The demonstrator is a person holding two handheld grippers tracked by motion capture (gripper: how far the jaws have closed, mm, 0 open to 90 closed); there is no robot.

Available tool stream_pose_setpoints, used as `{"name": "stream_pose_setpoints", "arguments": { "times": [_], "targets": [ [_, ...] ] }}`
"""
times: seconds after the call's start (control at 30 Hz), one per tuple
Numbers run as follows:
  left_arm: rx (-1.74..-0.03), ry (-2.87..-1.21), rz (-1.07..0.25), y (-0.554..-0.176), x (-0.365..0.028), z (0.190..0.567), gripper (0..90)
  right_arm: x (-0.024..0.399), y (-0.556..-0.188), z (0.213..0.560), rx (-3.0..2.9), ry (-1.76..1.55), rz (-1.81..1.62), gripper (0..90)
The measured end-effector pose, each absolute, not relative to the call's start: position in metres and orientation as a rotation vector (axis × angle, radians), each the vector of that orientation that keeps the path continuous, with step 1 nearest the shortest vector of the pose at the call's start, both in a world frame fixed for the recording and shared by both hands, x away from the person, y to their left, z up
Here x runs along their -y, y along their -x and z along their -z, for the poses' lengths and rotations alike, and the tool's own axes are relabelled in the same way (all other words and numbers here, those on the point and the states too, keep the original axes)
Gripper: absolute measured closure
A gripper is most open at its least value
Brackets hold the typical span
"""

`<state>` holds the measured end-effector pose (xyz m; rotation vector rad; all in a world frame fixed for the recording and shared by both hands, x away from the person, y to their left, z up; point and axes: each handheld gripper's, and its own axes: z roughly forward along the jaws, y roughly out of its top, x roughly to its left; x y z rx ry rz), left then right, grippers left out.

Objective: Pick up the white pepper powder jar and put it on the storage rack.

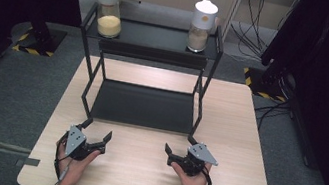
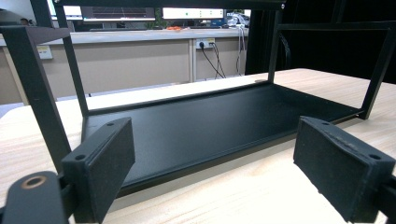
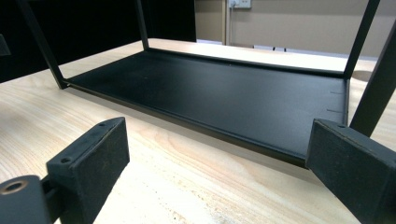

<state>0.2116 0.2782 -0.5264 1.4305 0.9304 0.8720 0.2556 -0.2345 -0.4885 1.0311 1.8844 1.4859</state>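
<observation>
Black two-tier metal rack (image 1: 144,105) standing mid-bench, lower tray bare, flat on the light wood-grain bench (image 1: 149,171). On upper shelf: clear glass jar with white lid, yellow granular fill (image 1: 107,9), at left end; clear glass jar with white dispenser cap, beige fill (image 1: 201,26), at right end. Jars upright, well apart.

Left tool (image 1: 94,138) near front left foot of rack, resting low over bench, held in left hand (image 1: 71,160). Jaws spread wide, nothing between them. From left gripper view: black pads (image 2: 103,161) framing lower tray (image 2: 210,123) and rack's front left upright.

Right tool (image 1: 177,154) near front right foot of rack, held in right hand (image 1: 193,183). Jaws likewise apart, released, gripping nothing. From right gripper view: pads (image 3: 93,154) framing lower tray (image 3: 224,98) from right front corner.

Tools apart from each other, bare bench between. Grey three-cornered plates visible atop both tools. Beyond bench: grey floor, dark curtains either side, cables and wall sockets at rear right.
</observation>
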Motion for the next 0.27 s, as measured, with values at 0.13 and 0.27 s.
{"name": "stream_pose_setpoints", "arguments": {
  "times": [0.13, 0.27],
  "targets": [
    [-0.93, -1.432, -0.873, -0.2116, -0.2781, 0.5263, 11.9, 0.2361, -0.2562, 0.4891, -1.884, -1.031, -1.495, 6.1],
    [-0.934, -1.436, -0.855, -0.2135, -0.2797, 0.525, 11.3, 0.2365, -0.2558, 0.4898, -1.88, -1.031, -1.502, 5.9]
  ]
}}
